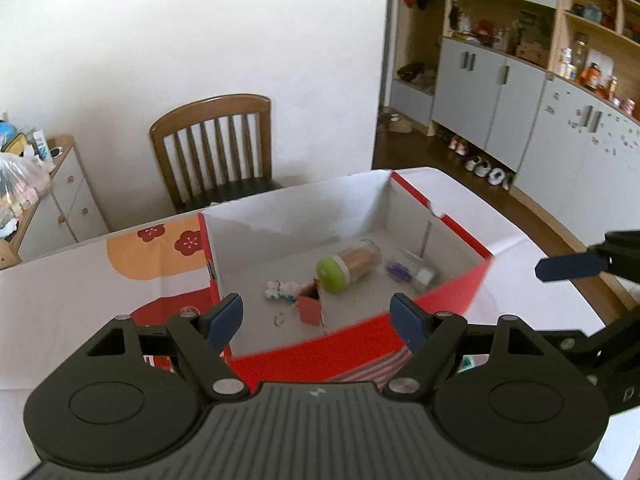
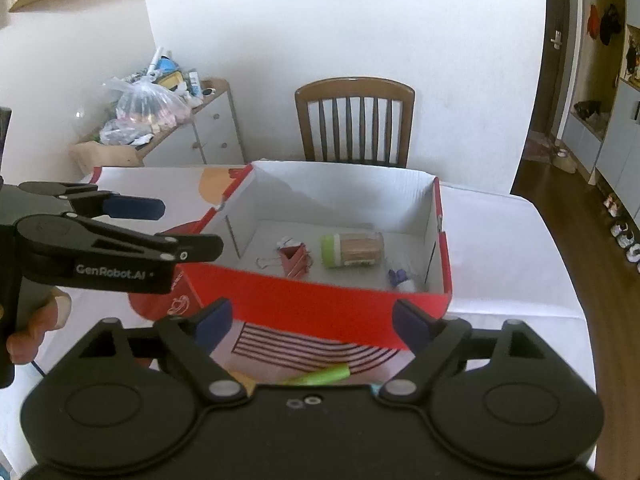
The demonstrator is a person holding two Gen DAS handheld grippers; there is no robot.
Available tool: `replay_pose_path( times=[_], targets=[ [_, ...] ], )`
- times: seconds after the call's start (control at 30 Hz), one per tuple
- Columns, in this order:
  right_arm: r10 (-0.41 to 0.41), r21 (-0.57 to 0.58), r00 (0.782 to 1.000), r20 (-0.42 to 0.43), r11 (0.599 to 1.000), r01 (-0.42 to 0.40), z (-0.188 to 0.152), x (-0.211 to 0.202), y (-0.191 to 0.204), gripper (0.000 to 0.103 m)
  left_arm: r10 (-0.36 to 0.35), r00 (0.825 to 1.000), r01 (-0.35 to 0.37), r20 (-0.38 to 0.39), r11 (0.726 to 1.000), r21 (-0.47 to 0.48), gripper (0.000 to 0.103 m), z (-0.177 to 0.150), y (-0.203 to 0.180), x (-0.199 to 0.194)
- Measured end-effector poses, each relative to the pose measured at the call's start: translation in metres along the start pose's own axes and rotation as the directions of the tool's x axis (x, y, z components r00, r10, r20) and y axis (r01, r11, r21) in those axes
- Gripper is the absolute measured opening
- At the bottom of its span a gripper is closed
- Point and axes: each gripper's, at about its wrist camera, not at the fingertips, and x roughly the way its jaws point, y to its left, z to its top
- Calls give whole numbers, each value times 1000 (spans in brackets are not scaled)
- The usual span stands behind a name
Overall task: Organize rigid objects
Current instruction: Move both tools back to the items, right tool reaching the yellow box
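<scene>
A red cardboard box with a white inside stands on the table. In it lie a clear jar with a green lid, a small red binder clip, a small white figure, and a purple and clear item. My left gripper is open and empty, above the box's near wall. My right gripper is open and empty, in front of the box. A green marker lies on the table just below it.
A wooden chair stands behind the table. The tablecloth is white with red and orange prints. A low white cabinet with bags stands at the left wall. Shelves and cupboards line the right.
</scene>
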Motion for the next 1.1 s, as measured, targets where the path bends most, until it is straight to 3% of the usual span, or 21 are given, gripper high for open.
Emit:
replay_pose_path(
  times=[0.2, 0.43, 0.83, 1.1],
  targets=[
    [11, -24, 999, 43, 1000, -10, -21, -21, 11, 102, -22, 1000, 22, 11, 1000, 11, 84, -30, -3, -20],
    [20, -58, 999, 45, 998, -18, -55, -31, 23, 103, 23, 999, -23, 39, 1000, 0, 84, -75, -4, -31],
    [-3, -100, 1000, -24, 995, 1, -109, -12, 39, 102, 14, 995, -22, -96, 996, -86, 84, -130, -8, -7],
    [-25, -95, 995, -95, 995, 16, -131, 13, 31, 94, 41, 981, -65, -190, 991, -121, 84, -156, -18, 24]
  ],
)
